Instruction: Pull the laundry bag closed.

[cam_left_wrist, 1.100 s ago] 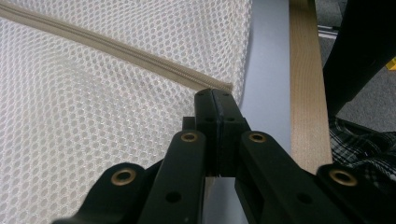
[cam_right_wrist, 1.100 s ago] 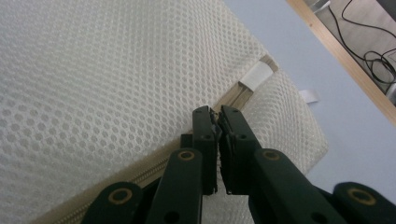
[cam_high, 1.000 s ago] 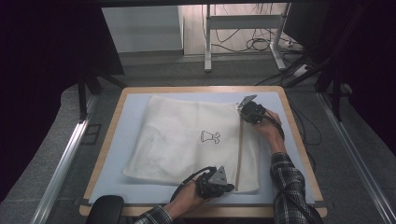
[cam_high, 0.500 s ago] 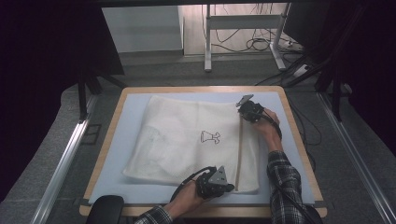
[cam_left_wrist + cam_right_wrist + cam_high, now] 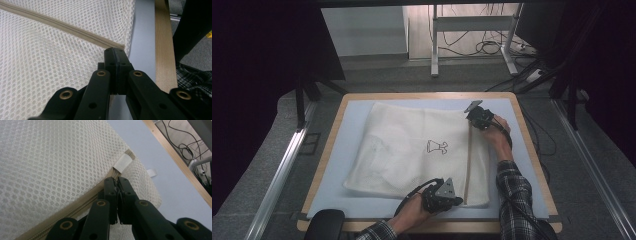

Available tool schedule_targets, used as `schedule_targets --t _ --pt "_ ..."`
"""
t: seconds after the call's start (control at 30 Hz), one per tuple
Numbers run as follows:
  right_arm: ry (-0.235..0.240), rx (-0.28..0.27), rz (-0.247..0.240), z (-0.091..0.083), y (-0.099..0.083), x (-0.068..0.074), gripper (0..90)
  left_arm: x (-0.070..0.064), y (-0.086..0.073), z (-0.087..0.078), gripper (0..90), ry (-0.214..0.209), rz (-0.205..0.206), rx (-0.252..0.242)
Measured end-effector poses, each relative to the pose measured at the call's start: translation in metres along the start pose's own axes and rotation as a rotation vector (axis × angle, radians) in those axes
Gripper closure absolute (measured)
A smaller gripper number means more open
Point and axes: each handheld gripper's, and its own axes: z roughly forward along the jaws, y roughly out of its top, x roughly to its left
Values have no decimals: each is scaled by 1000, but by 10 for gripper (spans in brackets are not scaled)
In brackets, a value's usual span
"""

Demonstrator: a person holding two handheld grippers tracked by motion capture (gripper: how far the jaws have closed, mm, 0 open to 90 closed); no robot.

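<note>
Two grippers hold the white mesh laundry bag [image 5: 412, 150] on the pale blue mat [image 5: 337, 150].

Nearest, the left gripper [image 5: 451, 196] stays clenched on the beige zipper [image 5: 67, 28] end. Farther, the right gripper [image 5: 473, 113] pinches the zipper's far end, hardly moved since before.

White mesh bag [image 5: 412, 150], beige zipper [image 5: 468, 160], black printed figure [image 5: 436, 146]; pale blue mat [image 5: 337, 150]; plaid sleeve [image 5: 513, 190].

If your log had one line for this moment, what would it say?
left claw: shut on zipper's near end | right claw: shut at zipper pull, far end | mesh laundry bag: flat on table
</note>
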Motion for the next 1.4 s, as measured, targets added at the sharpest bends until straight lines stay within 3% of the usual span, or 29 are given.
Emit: schedule_targets --t 0.47,0.7,0.83,0.97,1.0,1.13,1.4 --pt "-36 8 27 8 6 -3 858 0 0 0 900 1 1 -2" --pt "-20 -2 68 9 5 -5 840 0 0 0 899 0 0 -1" --pt "7 -39 131 6 -1 -9 791 0 0 0 896 4 -2 -1" --pt "45 -71 176 4 -7 -10 733 3 0 -1 834 8 -32 -7" --pt "59 -88 201 2 -9 -11 691 3 0 -1 774 15 -42 -11" --pt "86 -107 235 -1 -10 -11 642 6 -1 -2 669 10 -94 -38" --pt "139 -117 302 -3 -10 -8 452 8 4 -10 414 24 -95 -51"
